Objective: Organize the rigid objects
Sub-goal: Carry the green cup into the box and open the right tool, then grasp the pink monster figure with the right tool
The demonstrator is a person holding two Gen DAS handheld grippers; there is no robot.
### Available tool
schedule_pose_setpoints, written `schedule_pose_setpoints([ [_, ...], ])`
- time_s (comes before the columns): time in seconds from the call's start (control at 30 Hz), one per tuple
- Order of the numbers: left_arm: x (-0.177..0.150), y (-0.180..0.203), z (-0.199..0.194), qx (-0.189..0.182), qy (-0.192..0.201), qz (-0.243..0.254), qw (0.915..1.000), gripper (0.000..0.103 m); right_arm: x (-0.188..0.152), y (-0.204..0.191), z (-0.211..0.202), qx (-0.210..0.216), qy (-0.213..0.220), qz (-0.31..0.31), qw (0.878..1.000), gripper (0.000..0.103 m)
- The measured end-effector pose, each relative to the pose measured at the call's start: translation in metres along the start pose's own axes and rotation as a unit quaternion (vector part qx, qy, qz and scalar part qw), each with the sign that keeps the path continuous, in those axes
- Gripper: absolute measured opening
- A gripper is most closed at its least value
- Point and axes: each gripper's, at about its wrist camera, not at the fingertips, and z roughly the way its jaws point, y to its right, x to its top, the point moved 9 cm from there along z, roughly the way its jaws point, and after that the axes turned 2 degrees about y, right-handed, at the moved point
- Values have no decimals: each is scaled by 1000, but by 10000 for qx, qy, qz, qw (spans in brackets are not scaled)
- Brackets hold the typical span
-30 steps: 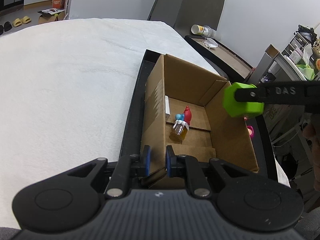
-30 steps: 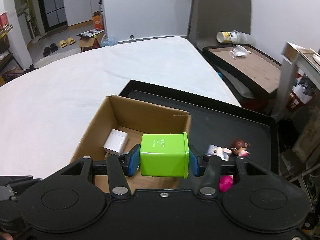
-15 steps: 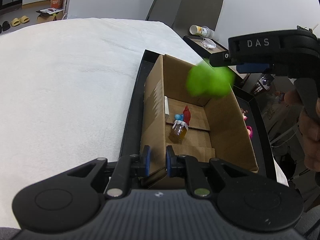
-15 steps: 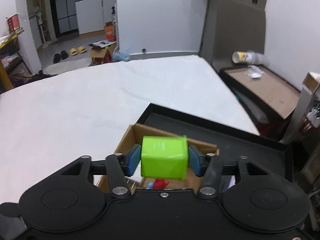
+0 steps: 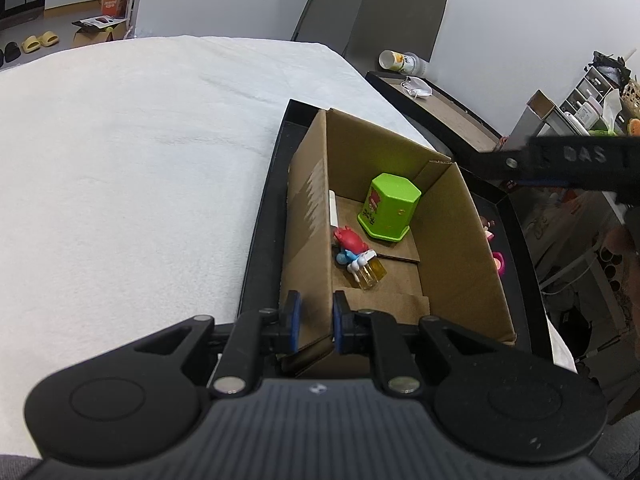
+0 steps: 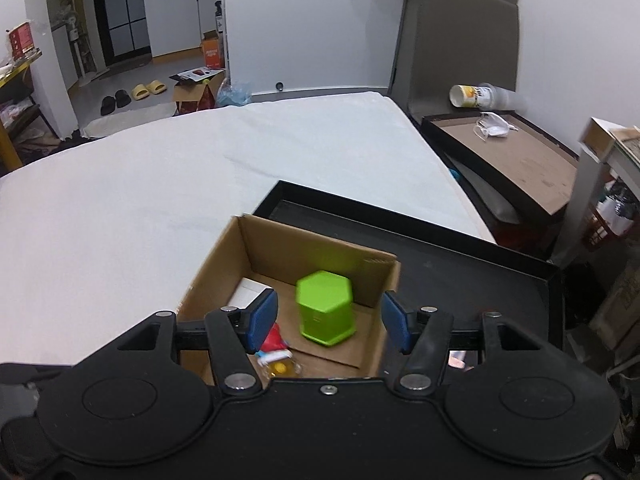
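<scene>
A green hexagonal container (image 5: 390, 208) stands upright inside the open cardboard box (image 5: 460, 248), near its far end; it also shows in the right wrist view (image 6: 325, 307). My right gripper (image 6: 327, 322) is open and empty above the box (image 6: 224, 256). My left gripper (image 5: 314, 322) is shut on the box's near left wall. A red and blue figure (image 5: 349, 244), a small yellow bottle (image 5: 370, 274) and a white block (image 5: 333, 208) lie in the box.
The box sits in a black tray (image 5: 262, 224) on a white cloth-covered surface (image 5: 120, 160). A small doll (image 5: 486, 229) and a pink item (image 5: 498, 262) lie in the tray right of the box. A side table (image 6: 512, 160) stands beyond.
My right gripper has opened and let go of the green container, which now stands in the box. The left gripper has not moved.
</scene>
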Motion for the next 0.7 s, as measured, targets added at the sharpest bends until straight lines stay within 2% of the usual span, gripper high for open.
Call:
schedule_pose_setpoints([
  [0.7, 0, 4, 0, 139, 16, 135, 9998, 14, -48, 100, -15, -464, -134, 657, 9967, 66],
])
